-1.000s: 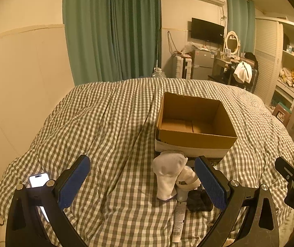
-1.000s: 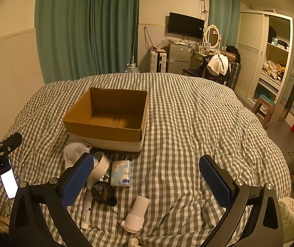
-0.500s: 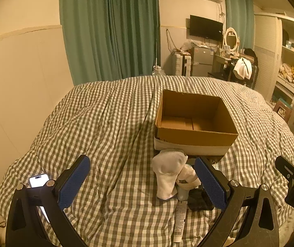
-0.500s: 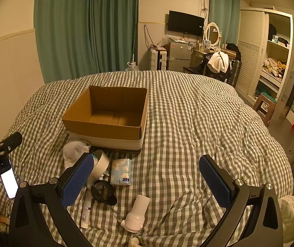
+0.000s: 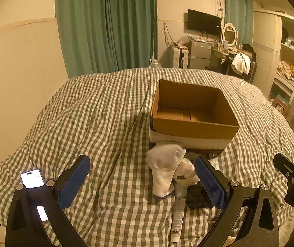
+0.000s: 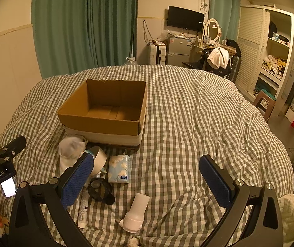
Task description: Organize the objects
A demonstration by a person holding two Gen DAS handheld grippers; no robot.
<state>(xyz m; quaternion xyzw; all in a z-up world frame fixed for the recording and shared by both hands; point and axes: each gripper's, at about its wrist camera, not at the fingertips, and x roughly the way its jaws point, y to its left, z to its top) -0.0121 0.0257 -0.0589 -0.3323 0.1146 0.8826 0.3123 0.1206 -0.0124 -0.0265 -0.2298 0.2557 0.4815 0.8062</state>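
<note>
**Pre-grasp: both grippers hovering, box waiting empty**

The checked duvet (image 6: pixel 188 123) is covering the whole bed and carrying everything. The cardboard box (image 6: pixel 105 121) is sitting open on it, beyond the clutter, showing nothing inside but its bottom flaps. The items to be sorted are lying in a loose cluster just in front of the box's near wall: a white sock (image 5: pixel 164 168) touching that wall, a roll of tape (image 6: pixel 100 160) beside it, a tissue pack (image 6: pixel 119 168), a black round object (image 6: pixel 100 190) (cannot tell what it is), a white bottle (image 6: pixel 135 214) lying on its side nearest the camera, and a thin tube (image 6: pixel 82 210) at the left edge. A lit phone (image 5: pixel 32 178) is lying well apart to the left.

The left gripper (image 5: pixel 140 183) is hanging with fingers spread wide, holding nothing, the sock between them in view. The right gripper (image 6: pixel 145 183) is likewise spread and empty, above the bottle.

Judgement: sorting is only beginning; no item is boxed. Next move is calling for lowering one gripper, probably the left onto the sock, closing gently on the soft fabric, then lifting over the box wall.
</note>
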